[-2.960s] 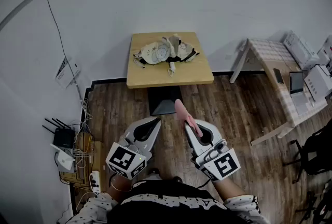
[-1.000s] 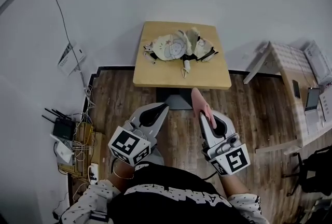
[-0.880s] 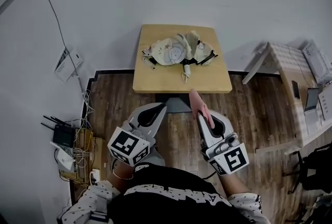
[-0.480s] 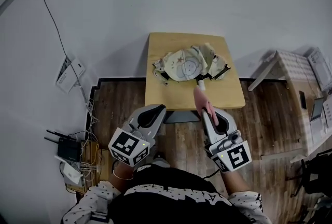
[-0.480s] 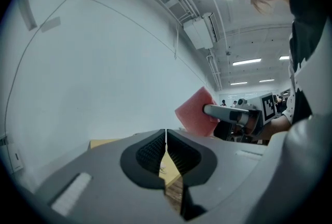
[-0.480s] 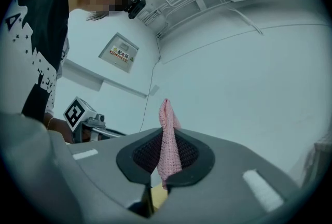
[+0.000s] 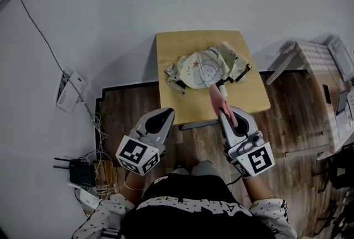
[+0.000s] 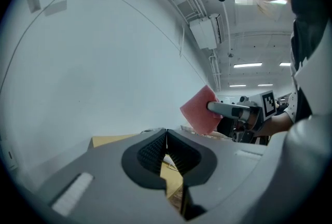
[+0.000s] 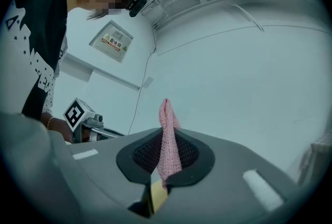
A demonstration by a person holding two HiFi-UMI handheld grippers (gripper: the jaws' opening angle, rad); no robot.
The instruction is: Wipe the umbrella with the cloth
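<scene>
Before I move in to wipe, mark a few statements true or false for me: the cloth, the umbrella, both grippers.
1. The right gripper is shut on the pink cloth. True.
2. The left gripper holds the umbrella. False: its jaws are together with nothing between them.
3. The umbrella lies on the wooden table. True.
4. A router sits on the table beside the umbrella. False: it sits on the floor.

umbrella [image 7: 206, 66]: cream, patterned, collapsed in a crumpled heap mid-table [image 7: 177, 99]. cloth [image 7: 217, 97]: pink, pinched in right gripper [image 7: 220, 113], over table's near edge.
</scene>
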